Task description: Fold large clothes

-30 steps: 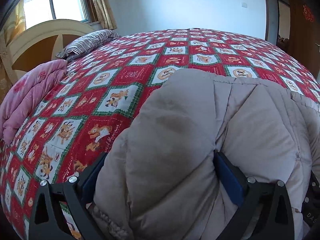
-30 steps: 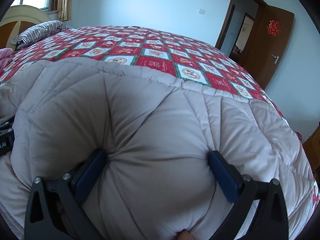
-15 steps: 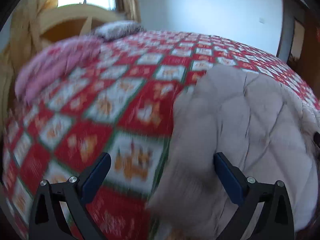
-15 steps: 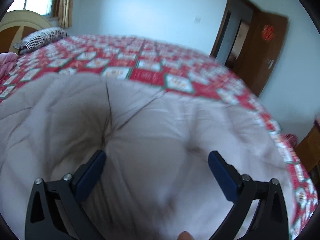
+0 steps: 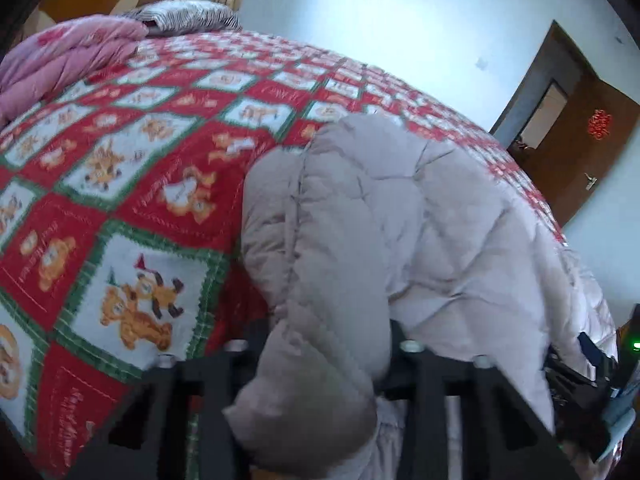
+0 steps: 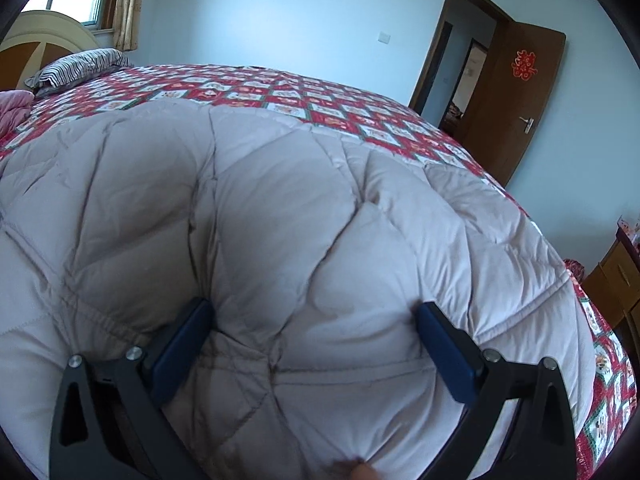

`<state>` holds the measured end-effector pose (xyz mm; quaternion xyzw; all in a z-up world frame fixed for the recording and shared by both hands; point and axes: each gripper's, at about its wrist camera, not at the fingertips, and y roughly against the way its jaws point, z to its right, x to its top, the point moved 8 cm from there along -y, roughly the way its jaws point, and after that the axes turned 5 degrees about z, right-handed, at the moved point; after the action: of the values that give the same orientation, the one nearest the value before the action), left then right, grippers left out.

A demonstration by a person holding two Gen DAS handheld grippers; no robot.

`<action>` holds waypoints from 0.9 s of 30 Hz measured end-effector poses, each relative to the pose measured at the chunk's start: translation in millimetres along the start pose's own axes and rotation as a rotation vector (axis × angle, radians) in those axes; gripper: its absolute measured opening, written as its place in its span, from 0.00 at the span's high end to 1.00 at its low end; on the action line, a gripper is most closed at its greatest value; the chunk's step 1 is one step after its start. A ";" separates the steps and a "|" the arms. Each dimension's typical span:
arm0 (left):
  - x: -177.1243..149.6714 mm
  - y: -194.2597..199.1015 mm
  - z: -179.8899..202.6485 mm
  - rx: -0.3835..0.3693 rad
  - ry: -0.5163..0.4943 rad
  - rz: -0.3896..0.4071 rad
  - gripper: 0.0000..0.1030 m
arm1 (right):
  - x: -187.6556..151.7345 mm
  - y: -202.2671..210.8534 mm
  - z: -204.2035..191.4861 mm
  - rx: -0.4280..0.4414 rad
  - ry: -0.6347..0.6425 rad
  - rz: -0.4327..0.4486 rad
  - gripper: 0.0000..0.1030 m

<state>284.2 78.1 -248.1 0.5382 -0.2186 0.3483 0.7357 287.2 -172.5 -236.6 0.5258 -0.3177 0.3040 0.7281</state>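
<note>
A puffy beige quilted coat lies spread on the bed with the red patchwork cover. My left gripper is at the coat's left edge. Its jaws are closing, and a thick roll of that edge is pinched between them. In the right wrist view the coat fills most of the picture. My right gripper stands wide open and pressed down into it, so the padding bulges up between the blue pads. A fingertip shows at the bottom edge.
A folded pink quilt and a striped pillow lie by the headboard at the far left. An open brown door is at the right. A wooden cabinet stands beside the bed's right edge.
The left gripper swung along the coat's left edge and rolled, and its jaws went from wide apart to narrow around a roll of coat. The right gripper slid a little over the coat, still wide.
</note>
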 end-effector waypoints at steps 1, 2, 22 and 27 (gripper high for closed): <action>3.9 6.3 1.2 -0.007 -0.013 0.018 0.76 | -0.3 2.1 -0.1 -0.004 0.004 0.002 0.00; 7.7 13.0 2.4 -0.008 -0.030 0.036 0.78 | 0.0 3.2 -0.5 -0.010 0.010 0.005 0.00; 100.4 144.8 66.5 0.061 -0.370 0.376 0.81 | 28.9 79.2 -16.6 0.159 0.008 0.139 0.00; 88.7 134.4 177.1 0.014 -0.576 0.428 0.81 | 1.9 63.6 134.0 0.019 -0.221 0.063 0.00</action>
<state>251.8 -40.6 -42.7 0.5612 -0.5223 0.3302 0.5506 219.7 -284.1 -165.8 0.5529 -0.4093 0.2701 0.6736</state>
